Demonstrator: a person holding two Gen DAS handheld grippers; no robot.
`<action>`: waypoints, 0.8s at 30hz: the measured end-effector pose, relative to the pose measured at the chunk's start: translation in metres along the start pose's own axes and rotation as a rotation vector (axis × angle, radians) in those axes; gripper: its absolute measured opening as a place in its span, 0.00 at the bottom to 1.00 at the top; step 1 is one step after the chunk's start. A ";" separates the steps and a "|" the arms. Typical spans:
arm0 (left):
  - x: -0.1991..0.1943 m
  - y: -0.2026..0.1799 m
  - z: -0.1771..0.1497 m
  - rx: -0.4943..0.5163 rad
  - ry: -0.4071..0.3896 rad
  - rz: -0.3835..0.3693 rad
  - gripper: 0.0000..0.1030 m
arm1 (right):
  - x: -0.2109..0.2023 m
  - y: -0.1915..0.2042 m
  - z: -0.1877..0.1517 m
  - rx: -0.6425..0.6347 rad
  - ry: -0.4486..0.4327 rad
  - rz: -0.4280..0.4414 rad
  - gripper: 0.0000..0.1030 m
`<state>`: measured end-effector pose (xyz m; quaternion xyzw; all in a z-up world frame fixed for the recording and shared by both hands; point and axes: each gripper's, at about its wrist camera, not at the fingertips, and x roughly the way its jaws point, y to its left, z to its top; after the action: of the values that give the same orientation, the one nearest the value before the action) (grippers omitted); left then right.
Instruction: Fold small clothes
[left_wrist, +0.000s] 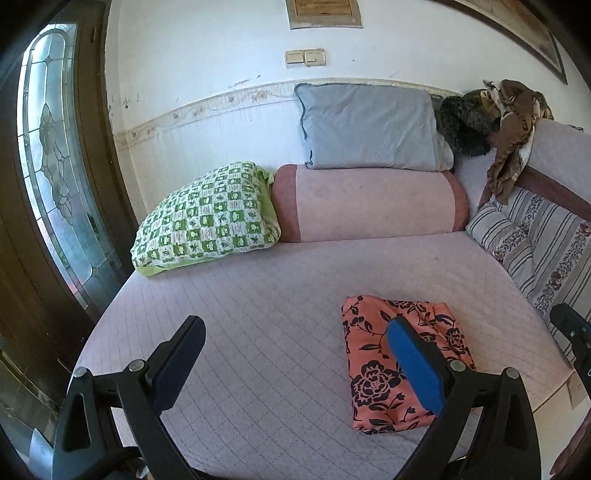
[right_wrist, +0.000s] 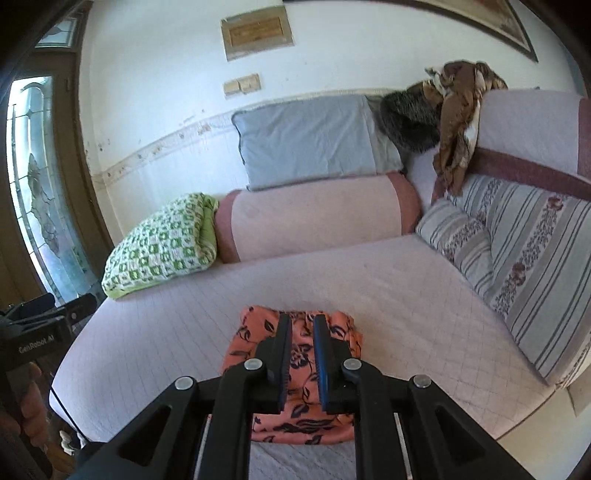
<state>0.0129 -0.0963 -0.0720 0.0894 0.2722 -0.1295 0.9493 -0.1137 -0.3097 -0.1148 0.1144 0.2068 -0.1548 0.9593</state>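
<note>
A folded orange garment with a black flower print lies flat on the pale quilted bed. My left gripper is wide open and empty above the bed, its right finger over the garment's middle. In the right wrist view the garment lies right under my right gripper. Its jaws stand a narrow gap apart, holding nothing, just above the cloth. The left gripper body shows at the left edge there.
A green checked pillow, a pink bolster and a blue pillow line the wall. Striped cushions and a brown cloth are on the right. A glass door is on the left.
</note>
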 end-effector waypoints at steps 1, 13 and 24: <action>0.000 0.000 0.000 0.000 -0.001 0.000 0.96 | -0.003 0.002 0.000 -0.001 -0.013 0.002 0.14; 0.002 0.003 -0.005 -0.018 0.009 0.004 0.96 | -0.005 0.005 -0.021 0.007 -0.101 -0.013 0.99; 0.006 -0.003 -0.013 -0.004 0.022 0.000 0.96 | 0.000 0.009 -0.024 -0.034 -0.087 -0.018 0.99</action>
<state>0.0107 -0.0975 -0.0864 0.0889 0.2829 -0.1282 0.9464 -0.1195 -0.2946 -0.1346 0.0896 0.1685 -0.1648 0.9677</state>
